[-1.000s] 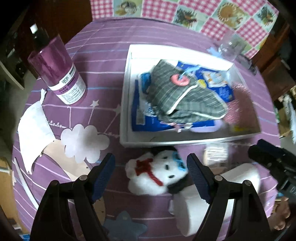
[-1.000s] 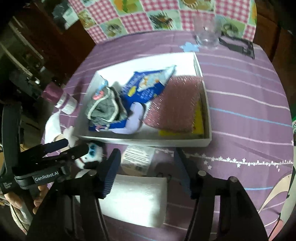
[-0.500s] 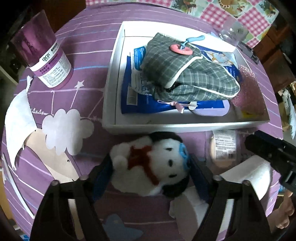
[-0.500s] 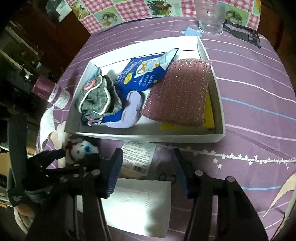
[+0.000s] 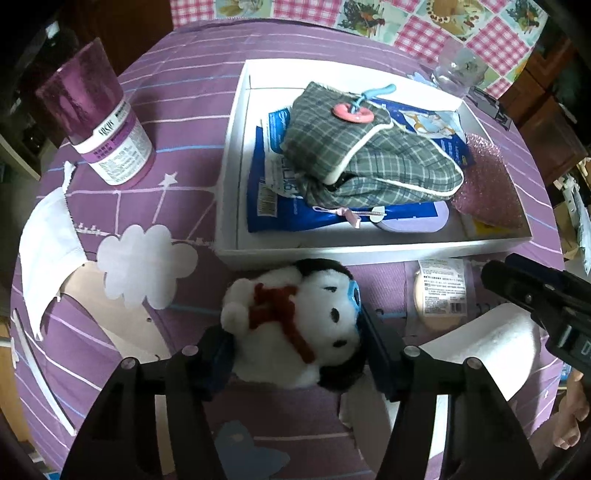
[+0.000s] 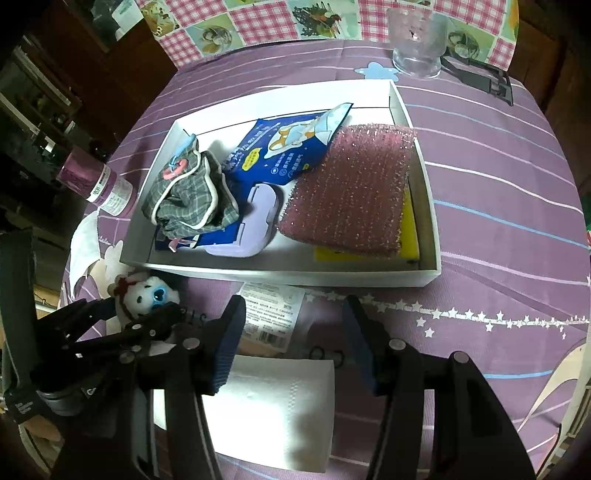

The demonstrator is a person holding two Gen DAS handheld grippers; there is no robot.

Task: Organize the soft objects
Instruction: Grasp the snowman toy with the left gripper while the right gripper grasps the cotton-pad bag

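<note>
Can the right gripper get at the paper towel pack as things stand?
Probably yes. The right gripper hangs open just above the paper towel pack, nothing between; the left gripper sits aside, its jaws just closing around the plush toy.

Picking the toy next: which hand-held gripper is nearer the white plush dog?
Left. The left hand-held gripper has been closing, its fingers on either side of the white plush dog. The right hand-held gripper hovers apart over the tissue pack.

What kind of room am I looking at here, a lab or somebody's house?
Most likely a home, perhaps a dining area. A round table wears a purple star-print tablecloth, a checked picture cloth hangs behind it, and dark wooden furniture stands around. A drinking glass sits on the table.
</note>
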